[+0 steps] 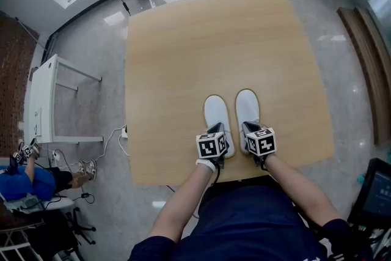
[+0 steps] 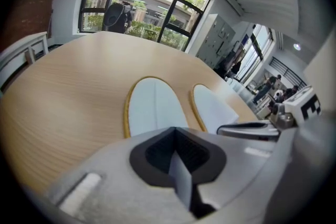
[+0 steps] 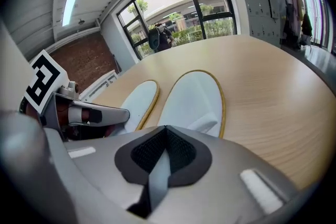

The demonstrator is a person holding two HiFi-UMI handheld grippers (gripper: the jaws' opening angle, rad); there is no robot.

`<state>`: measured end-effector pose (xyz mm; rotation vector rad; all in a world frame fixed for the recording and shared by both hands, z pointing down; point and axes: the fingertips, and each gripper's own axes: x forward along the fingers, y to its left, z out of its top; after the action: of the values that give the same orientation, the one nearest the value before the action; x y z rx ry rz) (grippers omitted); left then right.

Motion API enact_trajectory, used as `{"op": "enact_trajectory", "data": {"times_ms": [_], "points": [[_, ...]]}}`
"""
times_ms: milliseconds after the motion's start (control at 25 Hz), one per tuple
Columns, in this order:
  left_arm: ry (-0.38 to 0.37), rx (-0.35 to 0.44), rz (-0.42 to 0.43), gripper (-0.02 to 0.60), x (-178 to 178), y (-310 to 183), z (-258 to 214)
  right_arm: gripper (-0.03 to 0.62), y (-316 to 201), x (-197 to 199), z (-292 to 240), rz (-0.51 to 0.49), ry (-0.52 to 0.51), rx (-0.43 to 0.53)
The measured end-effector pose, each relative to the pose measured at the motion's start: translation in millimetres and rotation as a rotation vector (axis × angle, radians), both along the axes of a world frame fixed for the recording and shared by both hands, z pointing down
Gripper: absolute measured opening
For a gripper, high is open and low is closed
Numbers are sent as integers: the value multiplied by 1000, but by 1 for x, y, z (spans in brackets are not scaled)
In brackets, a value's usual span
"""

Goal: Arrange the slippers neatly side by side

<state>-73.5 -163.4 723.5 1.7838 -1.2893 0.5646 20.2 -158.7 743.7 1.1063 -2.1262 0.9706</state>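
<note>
As they lie side by side, my left claw [image 2: 181, 168] pinches the white yellow-edged left slipper [image 1: 217, 112], my right claw [image 3: 160, 168] the matching right slipper [image 1: 247, 107].

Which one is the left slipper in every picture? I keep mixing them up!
Head view: the left slipper is below centre, the left one of the pair.
Left gripper view: the big one in the middle, straight ahead of the left hand-held gripper.
Right gripper view: the smaller one, left of centre.
Shared landmark: the right slipper lies on its right in all three.
</note>
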Motion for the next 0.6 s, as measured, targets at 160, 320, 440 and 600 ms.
{"op": "enact_trajectory", "data": {"times_ms": [160, 320, 440, 600], "points": [[-12, 6, 47, 3, 6, 0, 0, 9, 1, -6, 0, -9, -14, -10], [-16, 8, 48, 3, 8, 0, 0, 9, 3, -12, 0, -27, -7, -7], [-21, 8, 45, 3, 9, 1, -1, 9, 5, -15, -1, -26, -7, -8], [-22, 9, 47, 3, 9, 3, 0, 9, 6, -15, 0, -20, -19, -18]]}}
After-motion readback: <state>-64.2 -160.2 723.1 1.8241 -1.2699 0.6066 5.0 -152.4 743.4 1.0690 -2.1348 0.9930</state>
